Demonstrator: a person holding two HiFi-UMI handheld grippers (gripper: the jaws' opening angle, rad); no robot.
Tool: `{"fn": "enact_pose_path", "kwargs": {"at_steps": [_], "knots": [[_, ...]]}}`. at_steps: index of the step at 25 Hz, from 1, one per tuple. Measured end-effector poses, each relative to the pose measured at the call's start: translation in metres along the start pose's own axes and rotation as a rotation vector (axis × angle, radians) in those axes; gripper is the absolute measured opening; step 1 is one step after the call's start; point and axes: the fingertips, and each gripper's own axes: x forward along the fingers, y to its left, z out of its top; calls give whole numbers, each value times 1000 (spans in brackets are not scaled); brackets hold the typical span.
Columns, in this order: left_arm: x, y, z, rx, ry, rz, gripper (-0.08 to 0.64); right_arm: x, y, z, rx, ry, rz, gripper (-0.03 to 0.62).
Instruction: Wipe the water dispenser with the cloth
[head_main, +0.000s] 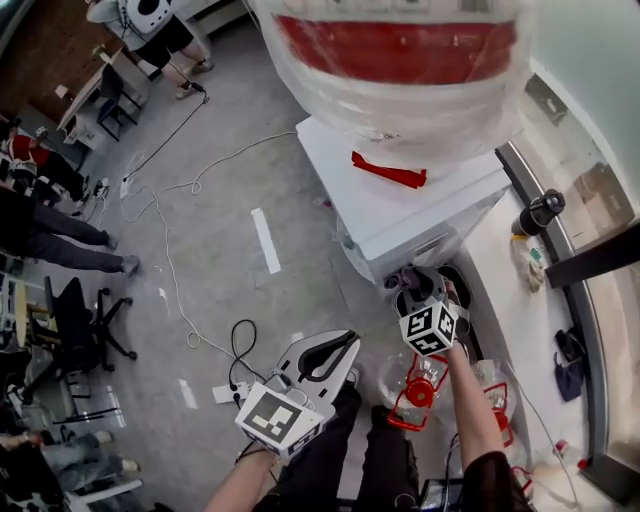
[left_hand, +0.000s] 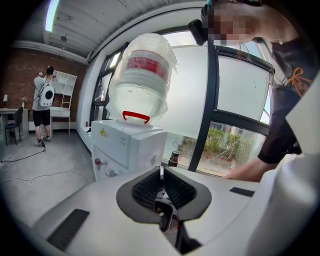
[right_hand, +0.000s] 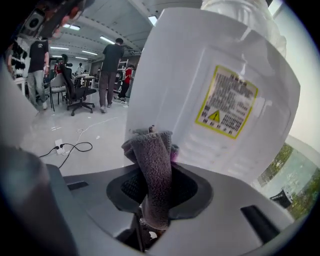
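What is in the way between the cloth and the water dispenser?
Nothing that I can see. The right gripper is shut on the grey cloth. The cloth's tip is right at the water dispenser's white side, left of the yellow label. I cannot tell if they touch.

An office chair (head_main: 85, 335) and white cables (head_main: 170, 270) are seen on the floor (head_main: 225, 170) well left of the left claw (head_main: 348, 342); a black flask (head_main: 540, 212) is set right of the right claw (head_main: 416, 282).

The bottle (head_main: 400, 60) stands on the water dispenser (head_main: 400, 205). The cloth (right_hand: 152, 170) in the right gripper (head_main: 418, 282) is against the dispenser's side. The left gripper (head_main: 335, 350) is well apart, to its left.
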Motion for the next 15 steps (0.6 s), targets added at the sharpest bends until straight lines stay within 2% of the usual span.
{"fn": "enact_pose_path", "kwargs": {"at_steps": [9,15], "knots": [[8,11,-19,11,27,6,29,66,34,-85,93,175,16,107],[8,13,-29,-35,31,22,29,92,50,-122,153,280,26,109]]}}
